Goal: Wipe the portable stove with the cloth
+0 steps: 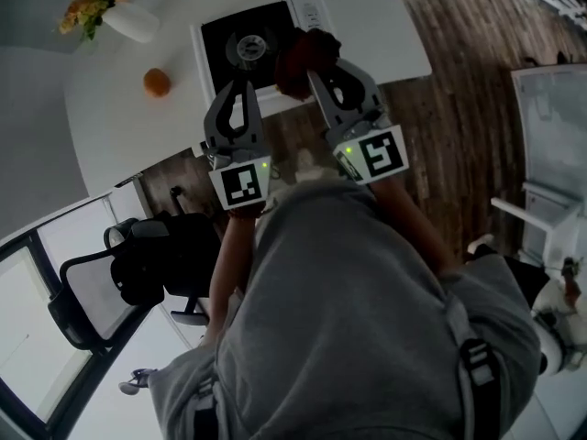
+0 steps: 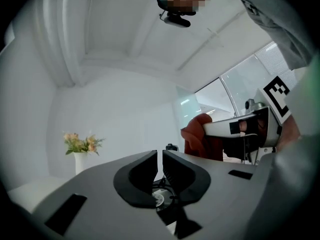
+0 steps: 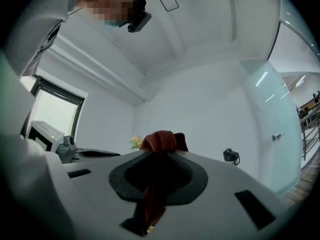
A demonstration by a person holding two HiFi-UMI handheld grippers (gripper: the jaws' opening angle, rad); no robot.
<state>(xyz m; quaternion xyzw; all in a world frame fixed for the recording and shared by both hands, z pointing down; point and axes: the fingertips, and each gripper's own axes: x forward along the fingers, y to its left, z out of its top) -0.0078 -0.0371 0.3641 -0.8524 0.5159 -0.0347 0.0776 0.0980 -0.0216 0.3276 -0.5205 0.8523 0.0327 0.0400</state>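
The right gripper (image 3: 162, 153) is clenched on a rust-red knitted cloth (image 1: 295, 60), bunched above its jaws with a strip trailing down between them. In the head view the cloth hangs over the right side of the black portable stove (image 1: 223, 42), which sits at the near edge of the white table (image 1: 115, 131). The left gripper (image 2: 161, 158) is beside it over the stove, jaws drawn together to a thin slit with nothing between them. An orange fruit (image 1: 157, 82) and a vase of flowers (image 1: 127, 16) stand left of the stove
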